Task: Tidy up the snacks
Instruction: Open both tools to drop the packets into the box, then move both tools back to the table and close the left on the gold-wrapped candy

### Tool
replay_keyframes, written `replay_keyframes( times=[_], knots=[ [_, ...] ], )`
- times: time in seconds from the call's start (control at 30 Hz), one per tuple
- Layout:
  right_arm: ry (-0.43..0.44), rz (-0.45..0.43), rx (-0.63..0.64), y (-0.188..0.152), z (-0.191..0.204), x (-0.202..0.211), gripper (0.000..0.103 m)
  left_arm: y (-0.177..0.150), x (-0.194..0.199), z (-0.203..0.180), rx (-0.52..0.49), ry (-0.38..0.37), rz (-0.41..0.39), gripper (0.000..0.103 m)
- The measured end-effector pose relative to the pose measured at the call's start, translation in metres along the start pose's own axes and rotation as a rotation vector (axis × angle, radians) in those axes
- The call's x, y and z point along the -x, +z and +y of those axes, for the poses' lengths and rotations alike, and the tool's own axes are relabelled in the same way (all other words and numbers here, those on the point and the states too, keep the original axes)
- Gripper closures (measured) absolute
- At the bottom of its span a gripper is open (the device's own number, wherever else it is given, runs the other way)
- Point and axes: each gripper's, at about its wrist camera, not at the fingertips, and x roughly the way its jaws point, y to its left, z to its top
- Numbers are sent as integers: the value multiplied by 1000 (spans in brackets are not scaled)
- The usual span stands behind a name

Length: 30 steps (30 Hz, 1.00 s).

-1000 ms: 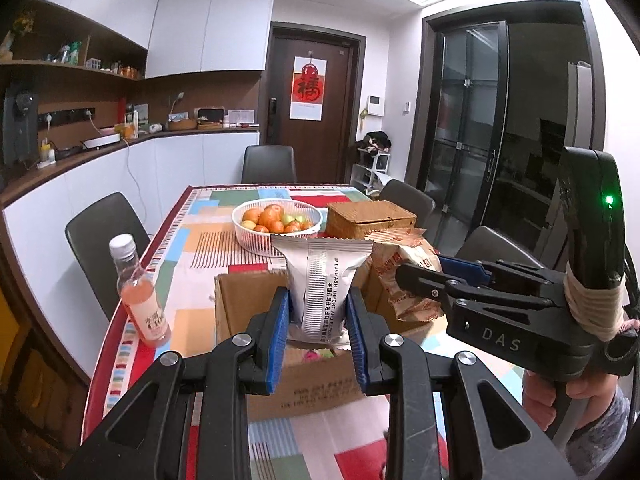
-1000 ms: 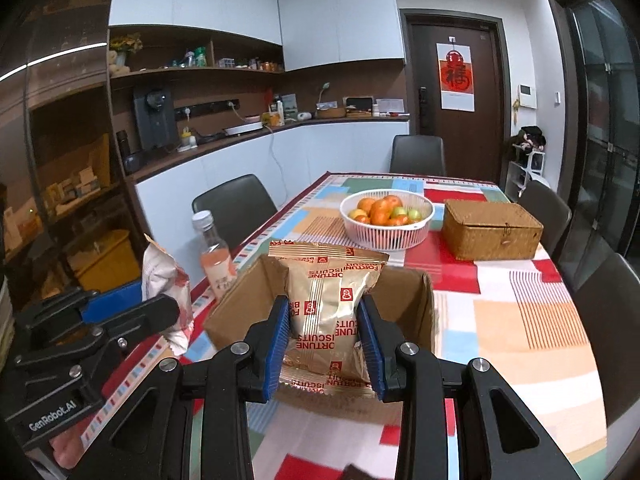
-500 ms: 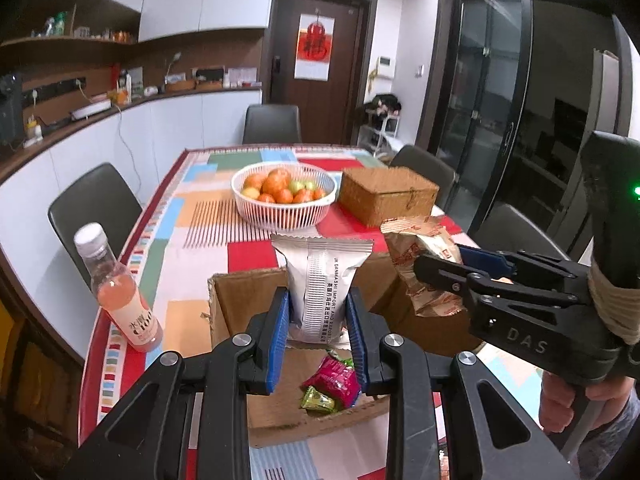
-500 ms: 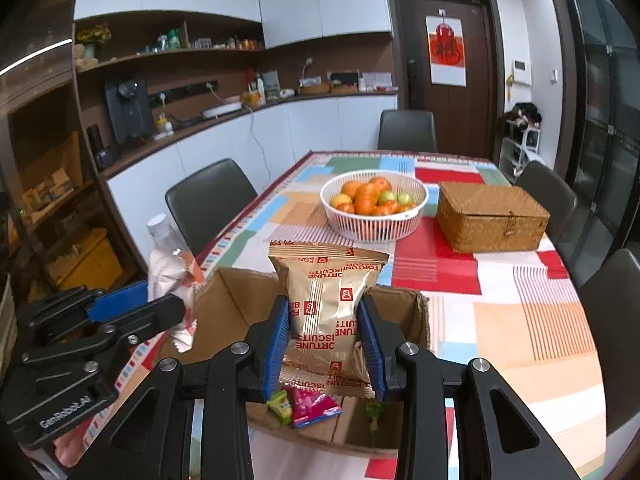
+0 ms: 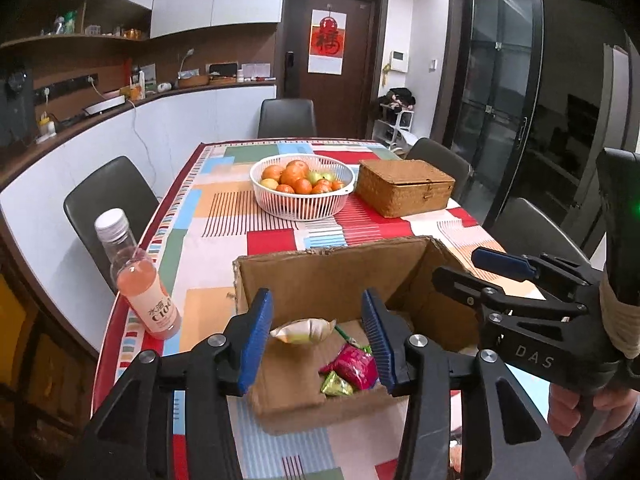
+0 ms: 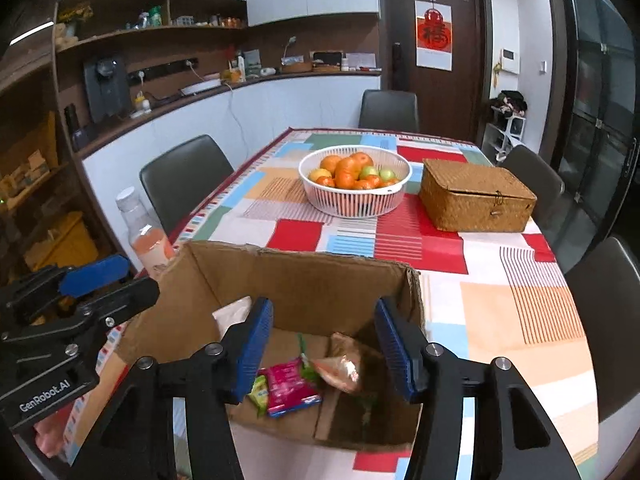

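Note:
An open cardboard box stands at the near end of the table. My left gripper hangs over it with its jaws opening; a silver snack bag drops free below them. Pink and green packets lie on the box floor. My right gripper is also above the box, jaws opening with nothing between them. A golden biscuit bag lies loose inside beside the pink packet. Each gripper shows in the other's view, the right gripper at the right, the left gripper at the left.
A bottle of pink drink stands left of the box near the table edge. Behind the box are a white basket of fruit and a lidded wicker box. Dark chairs surround the table.
Both grippers came down over the box, then opened. The silver bag left the left jaws and the golden biscuit bag left the right jaws; both dropped into the box.

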Motion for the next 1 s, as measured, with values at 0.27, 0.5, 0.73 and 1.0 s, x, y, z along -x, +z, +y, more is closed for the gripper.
replay_keyframes(
  times=[0.27, 0.5, 0.73, 1.0],
  knots=[
    [41, -61, 61, -20, 32, 41, 49, -17, 41, 2, -18, -19, -23, 57],
    [78, -47, 77, -39, 53, 55, 49, -45, 67, 7, -43, -12, -5, 56],
    [87, 5, 92, -68, 67, 57, 49, -77, 70, 10, -56, -25, 57, 56],
    [92, 122, 120, -108, 81, 45, 49, -117, 59, 16, -57, -55, 148, 56]
  ],
)
